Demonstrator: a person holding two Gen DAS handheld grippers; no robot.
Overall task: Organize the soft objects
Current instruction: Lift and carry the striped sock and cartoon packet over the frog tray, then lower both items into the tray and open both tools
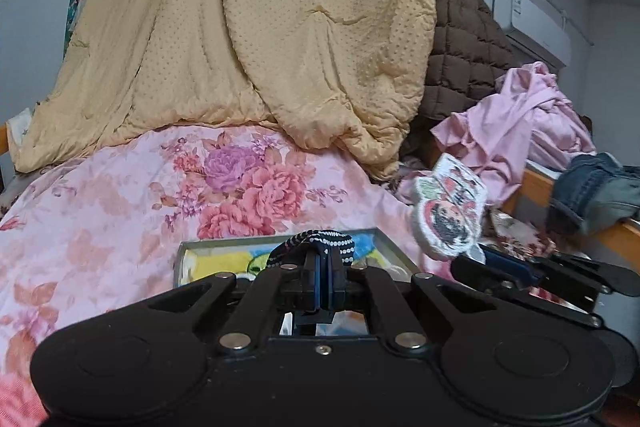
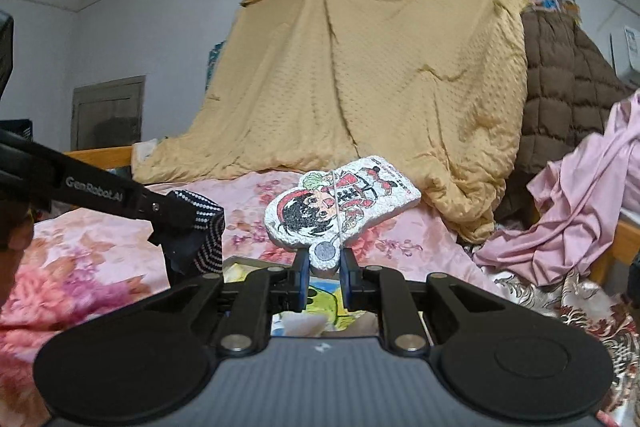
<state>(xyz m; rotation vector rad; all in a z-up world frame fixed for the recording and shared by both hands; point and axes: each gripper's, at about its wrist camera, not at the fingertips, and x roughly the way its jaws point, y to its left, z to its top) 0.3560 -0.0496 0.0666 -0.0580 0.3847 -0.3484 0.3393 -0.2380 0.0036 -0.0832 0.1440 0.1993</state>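
My left gripper [image 1: 323, 259] is shut on a dark striped sock [image 1: 316, 243] and holds it over a box [image 1: 188, 255] with colourful contents on the bed. The sock also shows at the left of the right wrist view [image 2: 206, 227], hanging from the left gripper [image 2: 176, 215]. My right gripper [image 2: 325, 265] is shut on the lower end of a white cartoon-printed soft pad [image 2: 340, 207], held up above the box [image 2: 320, 287]. The pad also shows at the right of the left wrist view [image 1: 450, 207], with the right gripper [image 1: 480, 263] below it.
A pink floral bedspread [image 1: 120, 207] covers the bed. A tan quilt [image 1: 260, 27] hangs behind it, next to a brown quilted jacket [image 1: 464, 39]. Pink cloth [image 1: 516, 123] and jeans [image 1: 592, 191] lie over a wooden rail [image 1: 532, 187] at right.
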